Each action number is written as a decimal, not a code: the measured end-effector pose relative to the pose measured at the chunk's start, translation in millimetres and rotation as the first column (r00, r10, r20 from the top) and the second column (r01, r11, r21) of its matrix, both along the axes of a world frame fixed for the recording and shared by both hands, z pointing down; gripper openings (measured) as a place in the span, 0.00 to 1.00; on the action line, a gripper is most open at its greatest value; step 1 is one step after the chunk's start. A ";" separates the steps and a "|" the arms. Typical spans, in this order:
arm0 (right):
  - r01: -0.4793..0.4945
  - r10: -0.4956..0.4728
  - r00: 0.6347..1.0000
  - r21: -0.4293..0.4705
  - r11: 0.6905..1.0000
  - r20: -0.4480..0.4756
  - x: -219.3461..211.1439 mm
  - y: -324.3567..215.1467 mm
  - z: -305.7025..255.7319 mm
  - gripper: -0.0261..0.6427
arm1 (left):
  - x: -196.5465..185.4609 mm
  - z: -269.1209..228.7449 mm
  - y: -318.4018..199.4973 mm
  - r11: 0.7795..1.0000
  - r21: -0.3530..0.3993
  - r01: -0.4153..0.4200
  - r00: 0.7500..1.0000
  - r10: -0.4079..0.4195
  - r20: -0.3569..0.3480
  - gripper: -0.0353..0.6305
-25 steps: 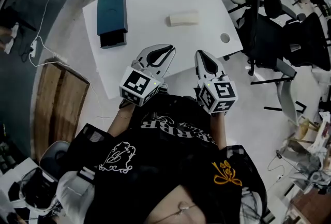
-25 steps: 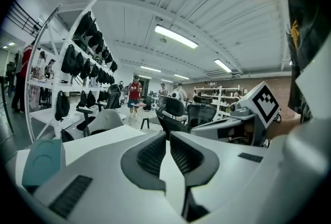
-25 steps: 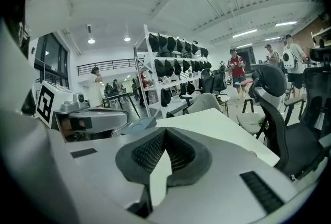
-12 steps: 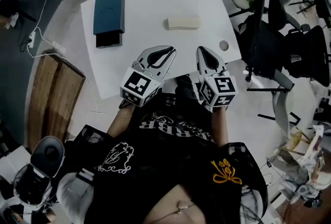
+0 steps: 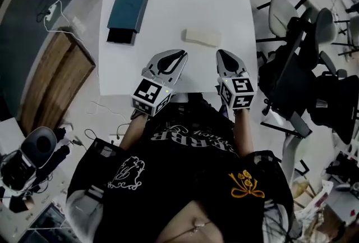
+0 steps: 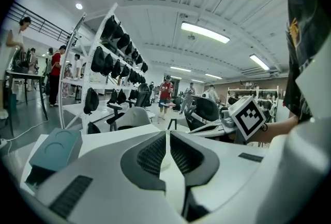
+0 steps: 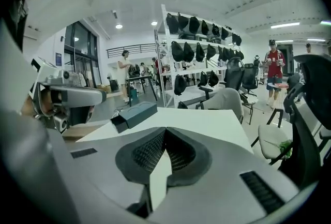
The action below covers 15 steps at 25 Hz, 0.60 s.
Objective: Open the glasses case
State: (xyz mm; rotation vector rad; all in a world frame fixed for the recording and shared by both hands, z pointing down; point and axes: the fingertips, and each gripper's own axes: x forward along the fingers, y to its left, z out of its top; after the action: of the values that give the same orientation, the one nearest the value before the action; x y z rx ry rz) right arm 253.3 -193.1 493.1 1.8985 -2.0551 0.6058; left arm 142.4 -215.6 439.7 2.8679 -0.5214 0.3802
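Both claws hang over the near edge of the worktop [image 5: 168, 17], and neither has anything in it. The left claw [image 5: 183, 55] has its jaws pressed together at the tips, and the right claw [image 5: 222, 53] is closed just as tight. The case [image 5: 203, 37], a pale cream oblong, lies flat ahead of them, about between the lines the two claws point along and touching neither. Its long axis runs crosswise to both claws, a little skewed, so the end towards the left claw sits slightly farther off than the end towards the right claw. From here I can't make out the seam or hinge, so I can't say which long side opens. A teal box [image 5: 129, 9] sits farther off, ahead and left of the left claw, well clear of the case. I'd say this is the approach, with the opening itself not yet begun. To do it well, both claws should spread their jaws before they arrive. One should come in over a short end to pin the base. The other should find the seam on the long side and lift the lid gently, since a light case like this would likely skid if pushed.
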 end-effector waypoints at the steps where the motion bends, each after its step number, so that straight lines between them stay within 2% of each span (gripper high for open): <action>1: 0.019 -0.019 1.000 -0.006 1.000 -0.009 6.0 -2.6 4.6 0.06 | 2.6 -1.0 0.0 1.000 0.005 0.016 1.000 -0.016 0.007 0.11; 8: 0.167 -0.171 0.982 -0.053 0.985 -0.085 30.3 -26.7 41.8 0.06 | 18.9 -5.2 5.8 0.992 0.035 0.121 0.992 -0.122 0.032 0.11; 15: 0.322 -0.349 0.918 -0.161 0.933 -0.188 33.4 -43.1 89.5 0.12 | 26.7 3.2 4.2 0.980 0.016 0.199 0.979 -0.199 0.036 0.11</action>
State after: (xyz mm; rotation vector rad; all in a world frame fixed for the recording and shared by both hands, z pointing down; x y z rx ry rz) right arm 286.7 -236.2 582.7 1.4232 -2.0793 0.4147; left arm 169.2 -211.4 442.9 2.7909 -0.8123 0.3985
